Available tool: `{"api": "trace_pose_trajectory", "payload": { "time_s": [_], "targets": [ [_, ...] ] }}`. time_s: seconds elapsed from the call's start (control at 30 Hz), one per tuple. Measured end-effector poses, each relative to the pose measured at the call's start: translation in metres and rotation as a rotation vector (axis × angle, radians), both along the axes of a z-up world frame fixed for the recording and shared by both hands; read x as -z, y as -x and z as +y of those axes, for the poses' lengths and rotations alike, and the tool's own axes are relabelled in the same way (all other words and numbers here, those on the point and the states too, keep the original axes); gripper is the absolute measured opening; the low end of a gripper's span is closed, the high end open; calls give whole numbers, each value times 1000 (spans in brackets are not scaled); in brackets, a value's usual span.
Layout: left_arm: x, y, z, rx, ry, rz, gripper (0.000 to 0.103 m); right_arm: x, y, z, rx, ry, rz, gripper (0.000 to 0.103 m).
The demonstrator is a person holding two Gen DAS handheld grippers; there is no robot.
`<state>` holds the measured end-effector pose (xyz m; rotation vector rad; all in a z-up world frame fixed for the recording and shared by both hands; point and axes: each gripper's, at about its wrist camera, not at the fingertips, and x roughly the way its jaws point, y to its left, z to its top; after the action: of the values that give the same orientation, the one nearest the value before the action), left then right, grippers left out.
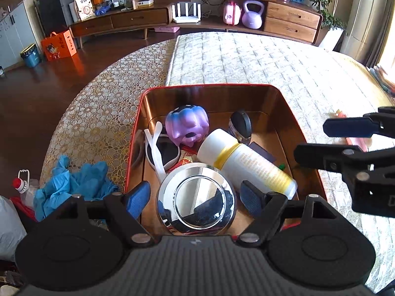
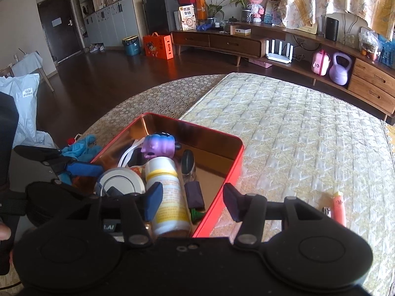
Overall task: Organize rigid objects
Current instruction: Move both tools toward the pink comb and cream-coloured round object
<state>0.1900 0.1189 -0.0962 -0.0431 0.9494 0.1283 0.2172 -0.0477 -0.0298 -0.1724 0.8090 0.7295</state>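
Observation:
A red tin box [image 1: 300, 133] lies on the quilted bed. In it are a purple toy [image 1: 186, 125], white sunglasses [image 1: 158, 153], a white bottle with a yellow band [image 1: 246, 162], a dark-lidded jar [image 1: 240, 125] and a round chrome disc [image 1: 196, 198]. My left gripper [image 1: 195, 198] is open around the disc at the box's near end; its pads look just off the rim. My right gripper [image 2: 193, 202] is open over the box's right wall and grips nothing; in the left wrist view the right gripper [image 1: 328, 139] hangs at the right. An orange-pink tube [image 2: 339, 209] lies on the quilt.
Crumpled blue gloves [image 1: 74, 185] and a red-capped bottle [image 1: 21, 185] lie left of the box. A small metal clipper [image 2: 327, 209] rests beside the tube. The quilt [image 2: 296, 128] stretches behind and right. A wooden cabinet [image 1: 291, 22] lines the far wall.

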Motion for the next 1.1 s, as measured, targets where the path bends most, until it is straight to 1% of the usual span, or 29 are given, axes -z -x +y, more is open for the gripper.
{"api": "trace_pose_trajectory", "payload": {
  "time_s": [0.07,0.13,0.2,0.3,0.43,0.57,0.63,0.67,0.77,0.83,1.1],
  "targets": [
    [-4,4,-2,-1,-5,-14,80,-4,6,-5,4,-13,-3,55],
    [-9,9,-5,-1,-9,-29,80,-8,13,-10,9,-28,-7,60],
    [-14,12,-7,1,-7,-43,80,-11,20,-17,14,-42,-13,63],
    [-20,17,-10,1,0,-62,80,-15,29,-26,24,-57,-16,65],
    [-28,24,-19,13,9,-80,80,-21,39,-41,49,-80,-27,74],
    [-33,29,-28,32,26,-90,80,-23,49,-58,81,-101,-33,80],
    [-36,30,-33,44,34,-93,81,-24,53,-68,97,-105,-34,83],
    [-37,30,-36,51,37,-94,85,-23,54,-72,105,-107,-35,84],
    [-39,31,-46,73,46,-103,85,-21,57,-87,141,-110,-35,89],
    [-40,30,-53,86,50,-103,85,-18,59,-98,172,-112,-39,94],
    [-37,22,-84,150,80,-102,85,-5,57,-141,281,-90,-38,99]
  ]
}}
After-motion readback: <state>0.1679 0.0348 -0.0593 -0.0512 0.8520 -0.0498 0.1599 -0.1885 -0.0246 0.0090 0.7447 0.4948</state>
